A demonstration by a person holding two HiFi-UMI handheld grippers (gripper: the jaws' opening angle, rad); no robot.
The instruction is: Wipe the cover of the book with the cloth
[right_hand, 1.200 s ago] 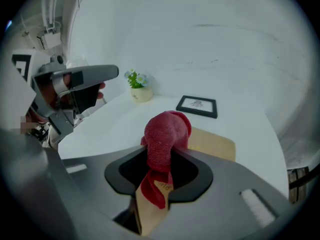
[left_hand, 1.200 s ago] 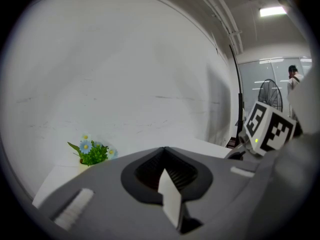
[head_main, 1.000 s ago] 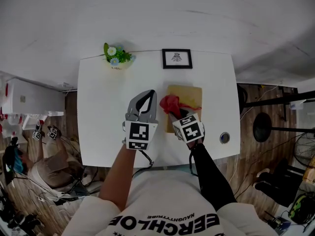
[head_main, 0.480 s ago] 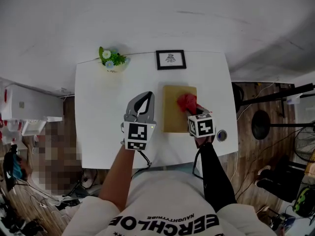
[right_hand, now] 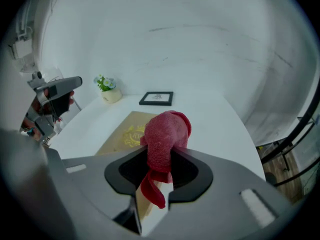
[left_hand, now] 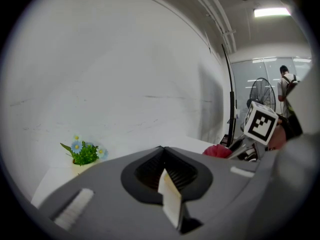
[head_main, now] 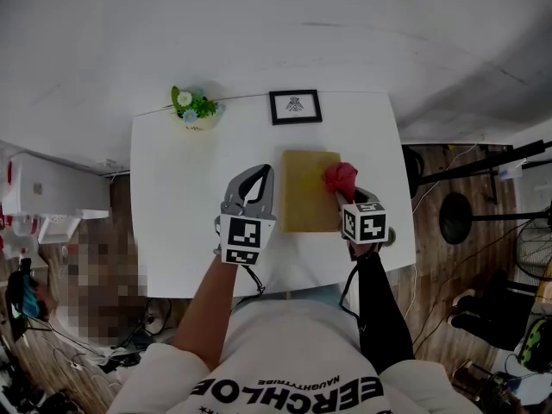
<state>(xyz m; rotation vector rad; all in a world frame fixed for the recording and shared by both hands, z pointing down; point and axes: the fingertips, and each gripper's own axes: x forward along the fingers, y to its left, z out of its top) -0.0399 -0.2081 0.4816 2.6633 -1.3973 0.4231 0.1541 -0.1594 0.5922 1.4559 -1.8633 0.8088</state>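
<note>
Left gripper (head_main: 257, 174): jaws closed together with nothing between them, positioned over the white table (head_main: 172, 197) just left of the book (head_main: 307, 192). Book: lying flat, cover up. Right gripper (head_main: 349, 198): jaws clamped on the red cloth (head_main: 340, 178), located at the book's far right corner.

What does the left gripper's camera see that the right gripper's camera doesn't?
Only the left gripper view: a standing fan, a ceiling light and a person far off. Only the right gripper view: the tan book with its gold emblem, a framed picture, and the right gripper shut on the red cloth. Both: the small flower plant, the red cloth and the white table.
</note>
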